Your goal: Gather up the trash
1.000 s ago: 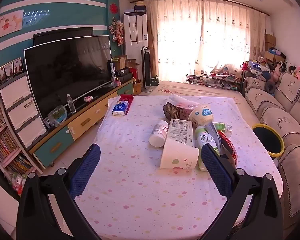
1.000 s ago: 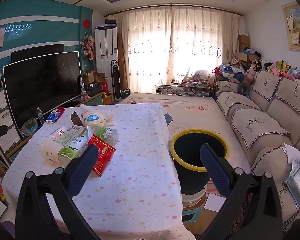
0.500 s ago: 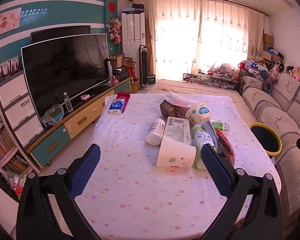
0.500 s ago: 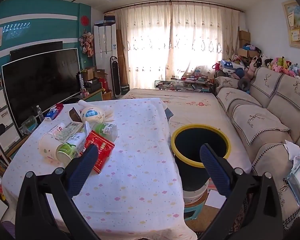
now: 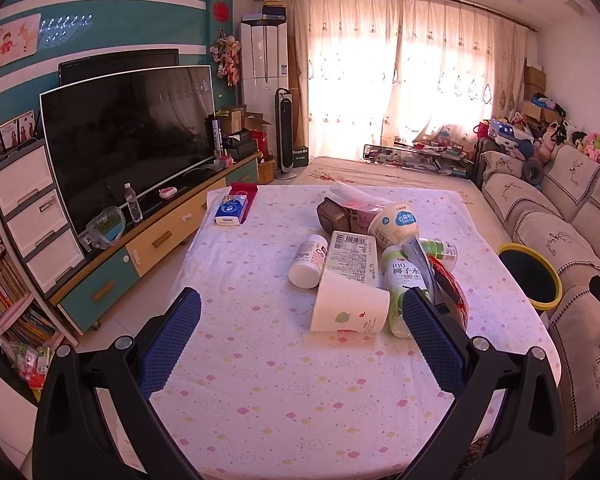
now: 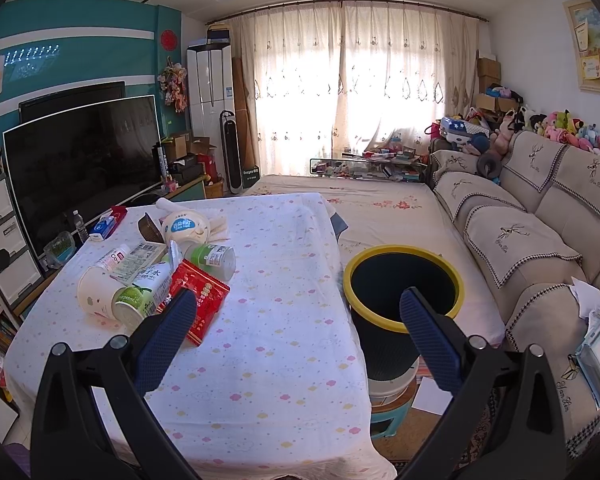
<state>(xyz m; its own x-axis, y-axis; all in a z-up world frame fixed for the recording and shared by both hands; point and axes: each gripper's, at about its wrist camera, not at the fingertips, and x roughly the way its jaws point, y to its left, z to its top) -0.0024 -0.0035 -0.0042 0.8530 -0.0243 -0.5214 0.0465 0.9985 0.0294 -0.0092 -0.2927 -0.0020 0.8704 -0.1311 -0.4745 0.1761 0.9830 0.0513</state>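
Blue-padded left gripper (image 5: 300, 320) and right gripper (image 6: 298, 320) hang wide open and empty above the table (image 5: 260, 400), trash pile (image 5: 376, 264) ahead, bin (image 6: 404, 280) right.

Left claw (image 5: 300, 312) spread wide, nothing between its blue-padded fingers (image 5: 170, 344), held level and pointing forward, fingertips in the air. Right claw (image 6: 298, 310) same: spread wide, empty, blue pads (image 6: 428, 338) facing inward, black finger arms angling out from the bottom of the right wrist view.
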